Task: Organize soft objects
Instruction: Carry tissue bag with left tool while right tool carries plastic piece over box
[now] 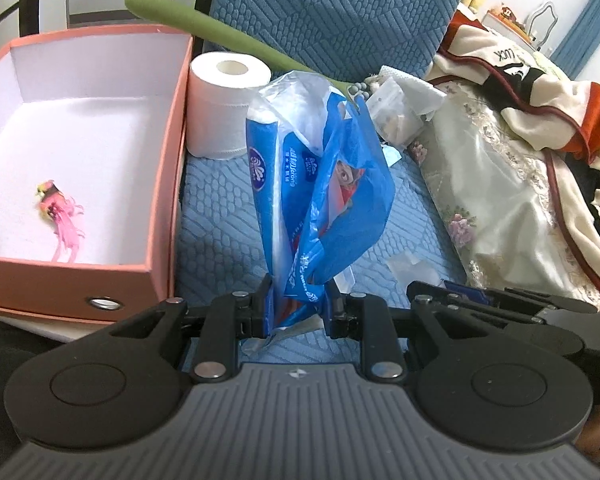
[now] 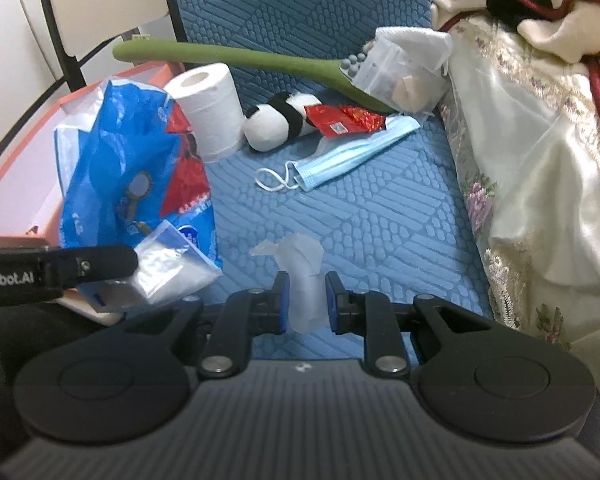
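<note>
My left gripper [image 1: 298, 308] is shut on a blue plastic tissue bag [image 1: 320, 184] and holds it upright above the blue cushion; the bag also shows at the left of the right wrist view [image 2: 136, 184]. My right gripper [image 2: 306, 300] is shut on a crumpled clear plastic glove [image 2: 300, 264] just above the cushion. A pink box [image 1: 156, 184] with a white inside stands left of the bag, with a small pink toy [image 1: 60, 216] in it. A toilet roll [image 2: 208, 108], a panda plush [image 2: 280, 120] and a blue face mask [image 2: 340, 156] lie on the cushion.
A green long-handled massager [image 2: 236, 58] leans across the back, over a clear bag of bits [image 2: 396, 72]. A red packet [image 2: 344, 120] lies on the mask. A floral pillow [image 2: 520, 168] and clothes [image 1: 540, 92] fill the right side. A chair back stands behind.
</note>
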The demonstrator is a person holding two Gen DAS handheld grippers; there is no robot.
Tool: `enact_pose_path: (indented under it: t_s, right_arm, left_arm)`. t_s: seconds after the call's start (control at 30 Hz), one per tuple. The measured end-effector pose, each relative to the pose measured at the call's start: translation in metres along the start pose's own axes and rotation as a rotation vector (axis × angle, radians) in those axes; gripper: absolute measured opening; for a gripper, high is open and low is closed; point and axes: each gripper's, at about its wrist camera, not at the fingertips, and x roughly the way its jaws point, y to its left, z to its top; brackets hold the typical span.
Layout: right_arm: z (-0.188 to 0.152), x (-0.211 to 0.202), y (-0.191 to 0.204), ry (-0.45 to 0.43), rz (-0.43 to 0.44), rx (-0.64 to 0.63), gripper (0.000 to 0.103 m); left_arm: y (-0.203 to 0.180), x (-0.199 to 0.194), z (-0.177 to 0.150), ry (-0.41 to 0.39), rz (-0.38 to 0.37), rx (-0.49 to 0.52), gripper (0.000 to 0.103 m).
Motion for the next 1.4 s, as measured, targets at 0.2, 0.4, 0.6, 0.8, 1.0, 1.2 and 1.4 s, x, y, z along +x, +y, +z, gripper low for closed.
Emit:
enact_pose_path:
  t_s: [0.2,0.4,0.6,0.8,1.0,1.2,1.4]
  right_arm:
    - [0.02,-0.021,0.008,-0.023,0.015,0.0,0.023]
    - [0.042,-0.041,0.019,-0.051,0.038,-0.01,0.023]
    - [0.065,-0.057,0.035,-0.076,0.071,-0.009,0.023]
    - [0.089,-0.064,0.06,-0.108,0.092,-0.026,0.023]
    - [0.112,-0.069,0.087,-0.146,0.12,-0.04,0.023]
    - [0.135,-0.076,0.119,-0.186,0.153,-0.079,0.023]
    - [0.15,-0.077,0.153,-0.207,0.19,-0.114,0.023]
  left_arm:
    - [0.006,-0.024,0.013,0.008,-0.017,-0.021,0.026]
    - [0.008,-0.053,0.029,-0.006,-0.013,-0.035,0.026]
    - [0.011,-0.075,0.049,-0.022,-0.012,-0.032,0.026]
    - [0.022,-0.092,0.071,-0.044,-0.006,-0.018,0.026]
    - [0.046,-0.113,0.092,-0.079,0.004,-0.037,0.026]
    - [0.074,-0.137,0.109,-0.12,0.016,-0.055,0.026]
    - [0.103,-0.155,0.118,-0.15,0.047,-0.073,0.027]
